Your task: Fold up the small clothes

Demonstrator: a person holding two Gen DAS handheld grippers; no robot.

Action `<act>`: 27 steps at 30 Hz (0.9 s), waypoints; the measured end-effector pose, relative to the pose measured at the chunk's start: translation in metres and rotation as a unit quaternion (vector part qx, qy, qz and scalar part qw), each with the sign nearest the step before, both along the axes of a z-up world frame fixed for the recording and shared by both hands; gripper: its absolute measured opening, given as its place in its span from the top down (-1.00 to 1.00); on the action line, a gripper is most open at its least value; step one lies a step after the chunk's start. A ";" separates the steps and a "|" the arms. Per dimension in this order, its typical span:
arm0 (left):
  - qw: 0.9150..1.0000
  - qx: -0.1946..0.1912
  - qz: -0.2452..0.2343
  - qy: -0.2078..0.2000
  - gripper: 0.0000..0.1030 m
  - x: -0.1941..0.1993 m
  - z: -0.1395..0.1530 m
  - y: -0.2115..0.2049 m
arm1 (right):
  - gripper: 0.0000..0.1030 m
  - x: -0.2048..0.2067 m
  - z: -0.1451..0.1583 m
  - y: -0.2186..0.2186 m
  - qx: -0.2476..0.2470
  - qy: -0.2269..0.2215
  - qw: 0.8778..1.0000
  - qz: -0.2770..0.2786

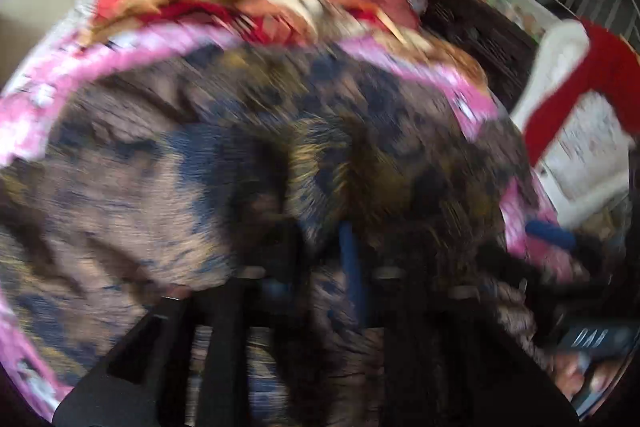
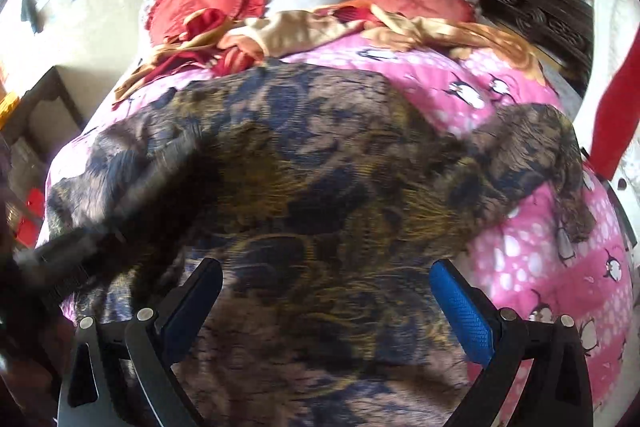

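**Folding the patterned garment on the bed**

The brown, navy and gold patterned crinkled fabric garment point(image 2: 304, 163) lies spread across the pink penguin-print quilt point(image 2: 532, 259) on the bed, with 1 sleeve-like part trailing off to the right toward the quilt's edge. Behind it lie the red heart-shaped frilled cushions point(image 2: 208, 3) and a rumpled red and gold satin cloth point(image 2: 280, 31).

The right gripper point(image 2: 326, 307) hovers over the near part of the garment with its 2 fingers point(image 2: 464, 311) spread wide apart, holding nothing. The left gripper point(image 1: 316, 259) shows through heavy motion blur; its fingers look drawn close together with patterned fabric around them, but whether they actually pinch the cloth I cannot tell. In the right view a dark blurred shape at the left edge, probably the left tool, crosses the garment's left side.

Judged from this, the step in hand is carrying 1 side of the garment over toward the middle. To do it well:

- Keep the lifted edge taut and low so the crinkled cloth does not bunch.
- Bring the open right fingers down on a matching hem or corner, so both ends travel together.
- Tuck the stray right sleeve inward first, so the fold ends square.
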State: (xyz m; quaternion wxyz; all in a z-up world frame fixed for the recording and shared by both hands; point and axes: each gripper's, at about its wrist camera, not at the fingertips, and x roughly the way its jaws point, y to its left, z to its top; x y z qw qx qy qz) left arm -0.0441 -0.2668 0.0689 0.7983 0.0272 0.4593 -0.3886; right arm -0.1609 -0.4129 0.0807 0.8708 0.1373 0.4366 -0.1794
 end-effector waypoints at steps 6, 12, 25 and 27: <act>1.000 -0.005 -0.023 -0.014 -0.20 -0.017 0.022 0.031 | -1.00 0.013 0.001 -0.008 0.018 -0.021 0.999 0.037; 0.993 0.046 0.065 -0.091 -0.32 -0.019 0.037 0.112 | -1.00 0.047 -0.002 0.011 0.032 -0.045 0.993 0.108; 0.979 0.061 0.189 -0.034 -0.32 -0.001 0.009 0.197 | 0.83 0.145 -0.042 0.043 0.062 -0.005 0.986 0.157; 0.979 0.059 0.191 -0.039 -0.32 -0.003 0.011 0.200 | 0.83 0.128 -0.020 0.036 0.079 -0.046 0.984 0.150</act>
